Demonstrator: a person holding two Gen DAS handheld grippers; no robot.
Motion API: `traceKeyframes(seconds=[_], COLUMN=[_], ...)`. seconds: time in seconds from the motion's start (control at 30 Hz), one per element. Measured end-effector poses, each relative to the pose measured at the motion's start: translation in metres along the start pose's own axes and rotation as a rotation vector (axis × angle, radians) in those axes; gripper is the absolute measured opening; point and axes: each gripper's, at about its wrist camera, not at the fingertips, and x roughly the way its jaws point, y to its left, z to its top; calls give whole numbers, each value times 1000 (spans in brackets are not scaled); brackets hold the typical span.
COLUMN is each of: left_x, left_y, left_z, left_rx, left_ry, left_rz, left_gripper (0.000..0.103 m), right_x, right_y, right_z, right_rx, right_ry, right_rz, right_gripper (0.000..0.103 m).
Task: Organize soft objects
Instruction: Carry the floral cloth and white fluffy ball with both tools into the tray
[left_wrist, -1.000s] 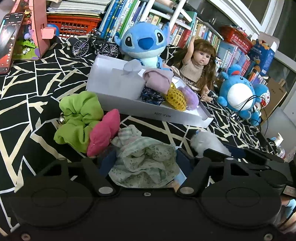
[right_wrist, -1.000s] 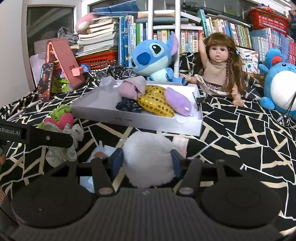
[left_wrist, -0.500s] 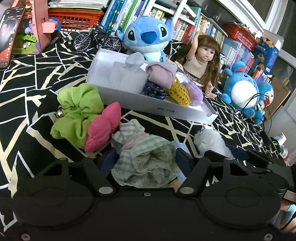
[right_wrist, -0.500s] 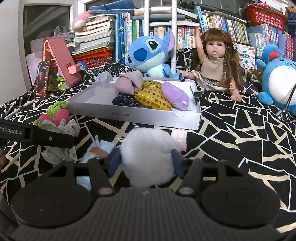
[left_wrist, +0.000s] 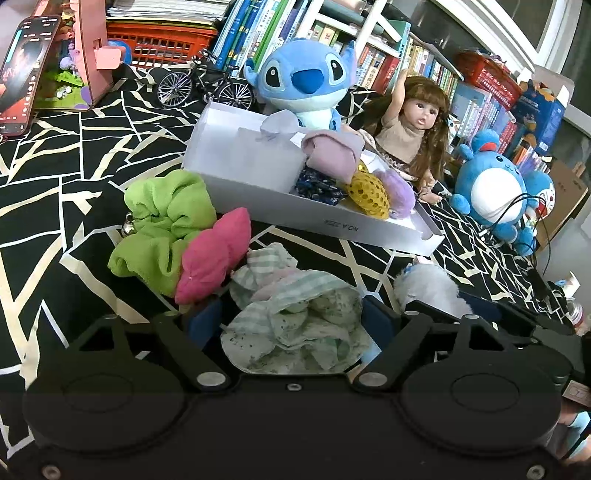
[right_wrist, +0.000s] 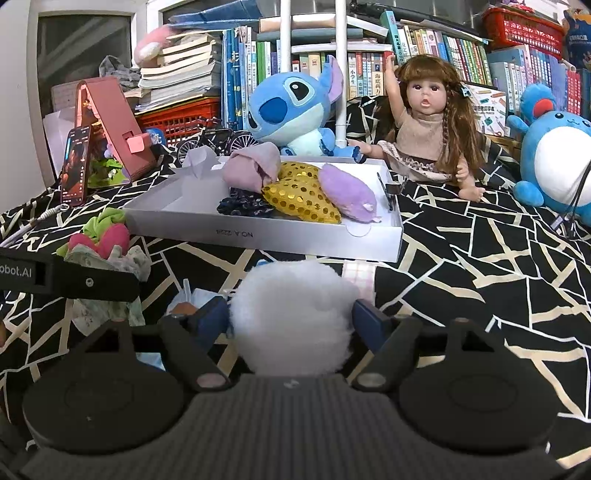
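A crumpled green-checked cloth (left_wrist: 295, 325) lies between the blue pads of my left gripper (left_wrist: 291, 317). Its jaws are opening and a dark gap shows beside the left pad. A white fluffy ball (right_wrist: 291, 314) sits on the black patterned cover between the pads of my right gripper (right_wrist: 291, 317). These jaws are opening too and stand just off the fluff. A green scrunchie (left_wrist: 162, 225) and a pink one (left_wrist: 214, 254) lie left of the cloth. Behind them, the white tray (right_wrist: 258, 234) holds a mauve cloth (right_wrist: 255, 170), a gold sequin pad (right_wrist: 299, 197), a purple plush (right_wrist: 347, 195) and a dark scrunchie (right_wrist: 242, 206).
A blue plush alien (right_wrist: 291, 110), a doll (right_wrist: 428, 122) and a round blue plush (right_wrist: 554, 158) sit behind the tray, with bookshelves at the back. A toy bicycle (left_wrist: 207, 85), a phone (right_wrist: 75, 164) and a pink stand (right_wrist: 110, 125) are at far left. Cables run at right.
The right jaws have spread apart and let go of the white ball, which now rests wider and looser. The left jaws stand slightly wider around the cloth. Both hands stayed roughly in place.
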Motion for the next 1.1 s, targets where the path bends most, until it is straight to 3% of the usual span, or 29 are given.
traceKeyframes(seconds=[0.1,0.2,0.27,0.37,0.83,1.1], left_x=[0,-1,-4,-11,-33,-28], left_y=[0,-2,-4,-9,-25,-21], left_z=[0,-2,-2,-2,39,96], left_rx=[2,6,18,41,111,128], left_ry=[8,19,14,-1,-94,-148], left_rz=[-14,-27,-31,-41,-38,-1], left_gripper=[46,39,37,36,36,36], right_x=[2,3,2,-2,-19,-6], right_y=[0,0,-1,-2,3,-18], right_z=[-1,-2,-3,-2,36,82], right_rx=[4,14,20,39,8,34], right_ry=[5,19,26,20,-76,-91], right_rz=[0,7,10,23,35,3], right_gripper=[84,83,70,63,63,63])
